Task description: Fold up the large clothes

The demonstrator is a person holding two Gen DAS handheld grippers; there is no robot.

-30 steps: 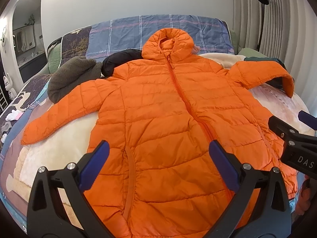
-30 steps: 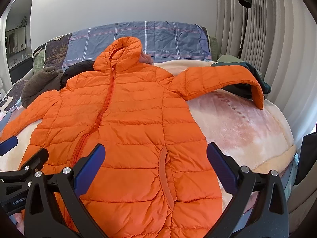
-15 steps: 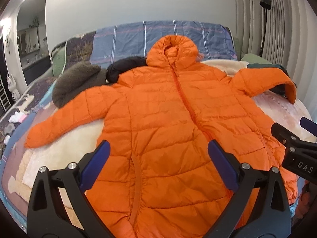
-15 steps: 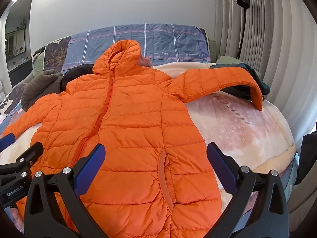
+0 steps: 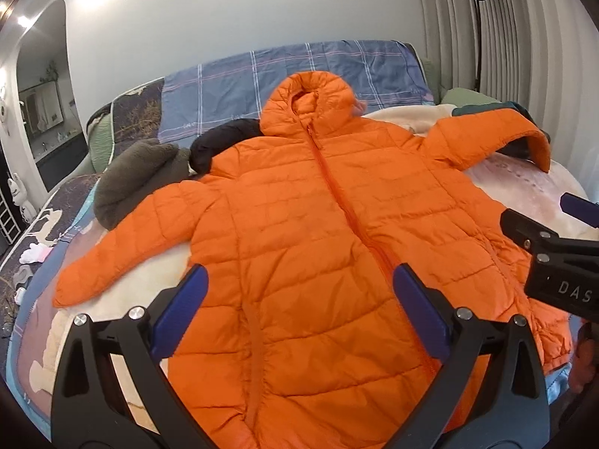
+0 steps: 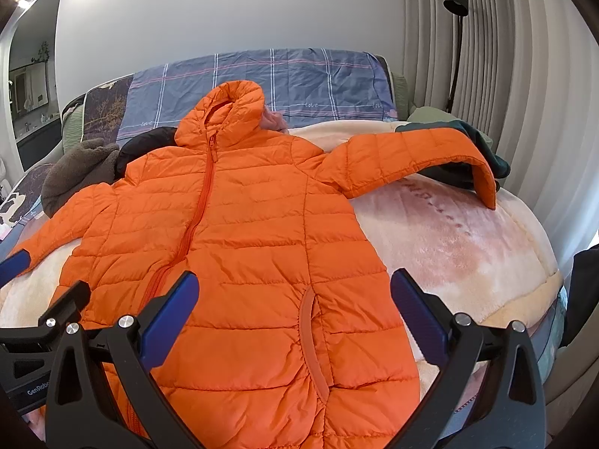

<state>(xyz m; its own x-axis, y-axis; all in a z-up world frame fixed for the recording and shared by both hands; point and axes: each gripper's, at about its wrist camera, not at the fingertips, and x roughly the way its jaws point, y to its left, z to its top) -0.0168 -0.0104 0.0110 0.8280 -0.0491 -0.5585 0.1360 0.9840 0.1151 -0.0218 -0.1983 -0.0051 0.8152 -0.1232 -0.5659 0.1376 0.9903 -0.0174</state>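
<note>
Orange puffer jacket lies zipped and spread flat on the bed; left gripper and right gripper hover wide open, holding nothing; folding not yet begun; next, I'd guess, a sleeve gets pinched and brought inward.

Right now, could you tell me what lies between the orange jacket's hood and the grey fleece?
A black garment, partly tucked under the orange jacket, beside the grey fleece; left wrist view.
</note>
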